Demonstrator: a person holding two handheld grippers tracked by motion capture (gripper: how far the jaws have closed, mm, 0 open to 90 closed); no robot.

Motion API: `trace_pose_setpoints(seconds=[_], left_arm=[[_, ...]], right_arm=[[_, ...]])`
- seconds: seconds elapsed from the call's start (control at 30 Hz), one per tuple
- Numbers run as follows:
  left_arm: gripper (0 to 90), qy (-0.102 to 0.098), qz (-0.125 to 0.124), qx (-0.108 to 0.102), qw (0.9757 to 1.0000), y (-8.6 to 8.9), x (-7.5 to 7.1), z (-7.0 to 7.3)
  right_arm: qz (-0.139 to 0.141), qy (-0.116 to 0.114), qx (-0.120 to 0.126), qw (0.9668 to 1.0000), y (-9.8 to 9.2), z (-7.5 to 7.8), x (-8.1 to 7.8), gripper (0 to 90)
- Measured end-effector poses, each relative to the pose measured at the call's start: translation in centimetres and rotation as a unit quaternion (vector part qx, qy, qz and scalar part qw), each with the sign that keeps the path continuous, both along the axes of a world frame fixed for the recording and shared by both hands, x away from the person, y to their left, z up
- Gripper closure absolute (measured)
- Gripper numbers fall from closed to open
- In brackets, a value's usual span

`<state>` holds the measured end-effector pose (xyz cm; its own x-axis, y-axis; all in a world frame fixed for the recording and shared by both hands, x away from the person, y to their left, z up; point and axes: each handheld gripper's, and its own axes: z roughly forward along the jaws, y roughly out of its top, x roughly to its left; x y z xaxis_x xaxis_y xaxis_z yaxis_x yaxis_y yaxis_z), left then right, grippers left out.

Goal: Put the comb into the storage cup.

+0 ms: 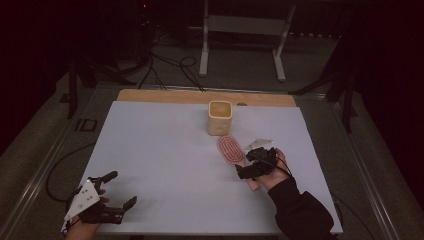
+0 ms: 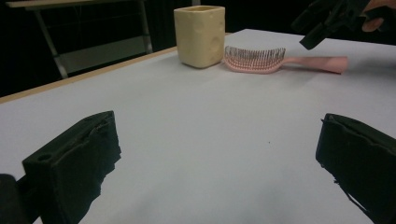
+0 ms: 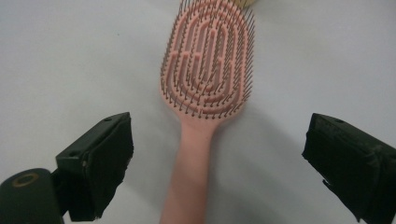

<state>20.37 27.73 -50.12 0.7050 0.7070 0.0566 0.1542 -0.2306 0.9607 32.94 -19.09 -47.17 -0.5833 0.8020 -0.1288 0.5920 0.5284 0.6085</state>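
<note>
Two claws are in play, and the action is on the right: the right claw (image 3: 219, 163) hangs released, jaws wide, straddling the handle of the pink hairbrush (image 3: 205, 79), which lies bristles-up on the tabletop (image 1: 165, 165) just beside the yellow cup (image 1: 219, 117). It looks like the approach to a pickup; next, lower and clench on the handle. The left claw (image 1: 120, 192) waits released, well away from the cup.

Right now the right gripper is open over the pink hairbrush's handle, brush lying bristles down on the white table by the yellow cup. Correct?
Not quite: the hairbrush lies bristles up, as the right gripper view shows. The rest holds: the right gripper is open over its handle, on the white table, near the yellow cup.
</note>
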Motion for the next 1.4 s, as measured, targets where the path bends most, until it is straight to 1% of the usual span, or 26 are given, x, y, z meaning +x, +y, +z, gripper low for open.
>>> trace_pose_setpoints(seconds=[0.1, 0.17, 0.2, 0.27, 0.3, 0.33, 0.37, 0.4, 0.47, 0.6, 0.67, 0.7, 0.77, 0.87, 0.9, 0.93, 0.97, 1.03, 1.1, 1.13, 1.2, 1.23, 1.3, 1.33, 1.37, 1.4], left_arm=[[0.0, 0.000, 0.000, 0.000, 1.0000, 0.0, 0.0, 0.0], [0.0, -0.002, -0.001, 0.001, 1.0000, 0.0, 0.0, 0.0], [0.0, -0.001, -0.001, 0.001, 1.0000, 0.0, 0.0, 0.0], [0.0, -0.001, -0.001, 0.001, 1.0000, 0.0, -0.1, 0.0], [0.0, -0.002, -0.001, 0.002, 1.0000, 0.0, -0.1, 0.0], [0.0, -0.002, -0.001, -0.001, 1.0000, 0.0, -0.1, 0.0], [0.0, -0.001, -0.001, 0.001, 1.0000, 0.0, 0.0, 0.0], [0.0, -0.001, -0.001, 0.001, 1.0000, 0.0, 0.0, 0.0], [0.0, -0.001, -0.001, 0.001, 1.0000, 0.0, -0.1, 0.0], [0.0, 0.000, -0.001, -0.001, 1.0000, 0.0, 0.0, 0.0], [0.0, 0.000, -0.001, 0.000, 1.0000, 0.0, -0.1, 0.0], [0.0, -0.001, -0.001, 0.000, 1.0000, 0.0, -0.1, 0.0], [0.0, 0.001, -0.001, 0.000, 1.0000, 0.0, -0.1, 0.0], [0.0, -0.001, -0.001, 0.001, 1.0000, 0.0, -0.1, 0.0], [0.0, -0.001, -0.001, -0.001, 1.0000, 0.0, 0.0, 0.0], [0.0, 0.000, -0.001, 0.000, 1.0000, 0.0, 0.0, 0.0], [0.0, 0.000, -0.002, 0.000, 1.0000, 0.0, -0.1, 0.0], [0.0, -0.001, -0.002, 0.000, 1.0000, 0.0, -0.1, 0.0], [0.0, -0.002, -0.002, -0.001, 1.0000, 0.0, 0.0, 0.1], [0.0, -0.001, -0.002, 0.000, 1.0000, 0.0, 0.0, 0.1], [0.0, -0.002, -0.002, 0.000, 1.0000, 0.0, -0.1, 0.1], [0.0, -0.002, -0.002, 0.000, 1.0000, 0.0, -0.1, 0.1], [0.0, -0.002, -0.002, -0.001, 1.0000, 0.0, -0.1, 0.1], [0.0, -0.002, -0.002, -0.001, 1.0000, 0.0, -0.1, 0.1], [0.0, -0.002, -0.002, -0.001, 1.0000, 0.0, -0.1, 0.1], [0.0, -0.003, -0.002, 0.000, 1.0000, 0.0, -0.1, 0.1]], right_arm=[[-0.006, 0.001, -0.002, 1.0000, 0.1, -0.2, 0.2, 9.4], [-0.003, 0.002, -0.009, 1.0000, 0.3, -0.4, 0.5, 11.2], [-0.005, 0.010, -0.008, 0.9999, 0.3, -0.5, 0.7, 11.8], [0.001, 0.041, -0.006, 0.9991, 0.3, -0.7, 1.2, 13.5], [0.001, 0.041, -0.006, 0.9991, 0.3, -0.7, 1.2, 13.5], [-0.001, 0.057, -0.004, 0.9984, 0.3, -0.9, 1.4, 14.3], [-0.012, 0.065, -0.014, 0.9977, 0.5, -1.2, 1.6, 15.1], [-0.012, 0.065, -0.014, 0.9977, 0.5, -1.2, 1.6, 15.1], [-0.026, 0.065, -0.025, 0.9972, 0.8, -1.6, 1.8, 13.3], [-0.031, 0.073, -0.016, 0.9967, 1.1, -1.9, 1.9, 10.5], [-0.043, 0.084, -0.018, 0.9954, 1.3, -2.1, 2.1, 12.0], [-0.043, 0.084, -0.018, 0.9954, 1.3, -2.1, 2.1, 12.0], [-0.050, 0.094, -0.026, 0.9940, 1.5, -2.1, 2.3, 17.0], [-0.051, 0.100, -0.030, 0.9932, 1.6, -2.0, 2.3, 18.7], [-0.055, 0.105, -0.034, 0.9924, 1.8, -1.9, 2.4, 22.6], [-0.055, 0.105, -0.034, 0.9924, 1.8, -1.9, 2.4, 22.6], [-0.060, 0.113, -0.037, 0.9911, 1.7, -1.8, 2.6, 28.9], [-0.063, 0.116, -0.039, 0.9905, 1.7, -1.9, 2.7, 27.8], [-0.067, 0.120, -0.044, 0.9895, 1.7, -2.0, 2.9, 30.9], [-0.069, 0.126, -0.046, 0.9885, 1.7, -2.1, 3.0, 36.4], [-0.069, 0.132, -0.044, 0.9879, 1.7, -2.2, 3.1, 36.9], [-0.069, 0.137, -0.049, 0.9870, 1.8, -2.4, 3.2, 42.8], [-0.071, 0.140, -0.049, 0.9864, 1.9, -2.4, 3.2, 43.4], [-0.072, 0.141, -0.052, 0.9860, 1.9, -2.5, 3.3, 46.5], [-0.069, 0.147, -0.047, 0.9857, 1.9, -2.5, 3.3, 48.1], [-0.070, 0.147, -0.048, 0.9855, 2.0, -2.5, 3.3, 48.0]])
